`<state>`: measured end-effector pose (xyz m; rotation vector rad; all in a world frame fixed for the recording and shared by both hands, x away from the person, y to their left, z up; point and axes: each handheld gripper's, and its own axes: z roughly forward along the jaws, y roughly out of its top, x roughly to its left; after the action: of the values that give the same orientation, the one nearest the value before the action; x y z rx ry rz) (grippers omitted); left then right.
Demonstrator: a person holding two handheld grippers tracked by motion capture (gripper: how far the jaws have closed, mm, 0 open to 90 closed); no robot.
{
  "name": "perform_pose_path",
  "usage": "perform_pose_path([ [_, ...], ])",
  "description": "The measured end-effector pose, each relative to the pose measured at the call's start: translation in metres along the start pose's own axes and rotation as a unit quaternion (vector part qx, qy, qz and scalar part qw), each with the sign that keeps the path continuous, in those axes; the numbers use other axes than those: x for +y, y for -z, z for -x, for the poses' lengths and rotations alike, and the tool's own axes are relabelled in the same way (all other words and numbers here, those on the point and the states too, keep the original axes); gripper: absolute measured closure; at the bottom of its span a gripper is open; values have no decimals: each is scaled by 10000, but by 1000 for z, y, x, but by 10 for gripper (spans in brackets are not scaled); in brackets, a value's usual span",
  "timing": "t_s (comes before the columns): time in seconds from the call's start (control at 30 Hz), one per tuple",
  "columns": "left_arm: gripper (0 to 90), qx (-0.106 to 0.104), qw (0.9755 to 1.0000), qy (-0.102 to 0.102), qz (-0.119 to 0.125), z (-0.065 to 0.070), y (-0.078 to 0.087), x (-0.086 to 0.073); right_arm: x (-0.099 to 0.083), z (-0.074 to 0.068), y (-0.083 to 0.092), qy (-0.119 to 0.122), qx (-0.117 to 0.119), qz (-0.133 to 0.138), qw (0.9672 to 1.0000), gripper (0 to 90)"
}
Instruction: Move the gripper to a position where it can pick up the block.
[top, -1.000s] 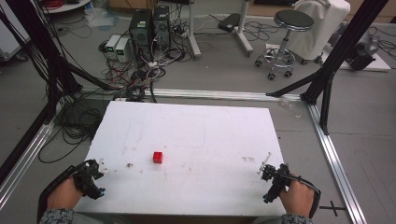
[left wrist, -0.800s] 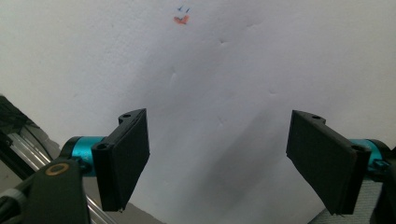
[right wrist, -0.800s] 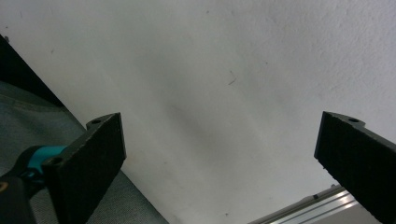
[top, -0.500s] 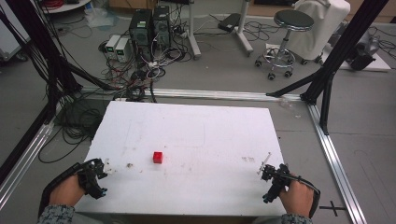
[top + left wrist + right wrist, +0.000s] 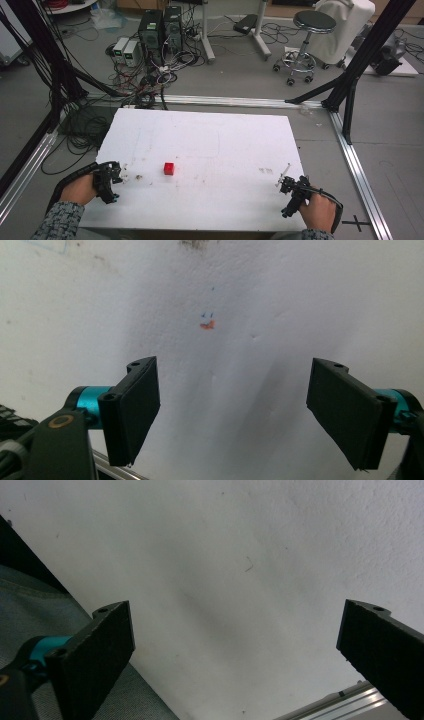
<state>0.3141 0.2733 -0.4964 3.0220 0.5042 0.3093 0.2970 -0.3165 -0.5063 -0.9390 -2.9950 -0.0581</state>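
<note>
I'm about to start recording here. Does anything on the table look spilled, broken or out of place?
Nothing stands out. The white table carries only one red cube, sitting squarely, plus faint scuffs and pen marks. The left hand-held gripper and right hand-held gripper are both open and empty near the front corners.

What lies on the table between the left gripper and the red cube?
In the high view, between the left gripper and the red cube lies bare white table, with only a few small dark specks near the gripper.
</note>
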Motion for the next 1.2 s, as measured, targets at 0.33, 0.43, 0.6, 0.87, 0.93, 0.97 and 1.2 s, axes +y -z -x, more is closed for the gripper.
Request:
perform_pose_path([
  [0.33,216,-10,9988,-468,-124,-12,11,26,0,0,0,-10,40,-6,10000,11],
  [0.43,215,-10,9981,-606,-139,-18,16,35,0,1,-1,19,39,-5,10000,11],
  [0.6,216,-37,9975,-700,-121,-22,20,45,0,1,-1,28,53,-27,10000,11],
  [0.87,216,-145,9959,-881,-130,-28,24,58,0,1,-1,4,49,-21,10000,11],
  [0.93,216,-152,9957,-905,-125,-29,26,62,0,1,-2,22,57,-20,10000,11],
  [0.97,216,-161,9957,-909,-122,-29,26,64,0,1,-2,22,57,-20,10000,11],
  [1.2,216,-132,9937,-1106,-154,-34,34,83,0,1,-2,10,83,-30,10000,11],
])
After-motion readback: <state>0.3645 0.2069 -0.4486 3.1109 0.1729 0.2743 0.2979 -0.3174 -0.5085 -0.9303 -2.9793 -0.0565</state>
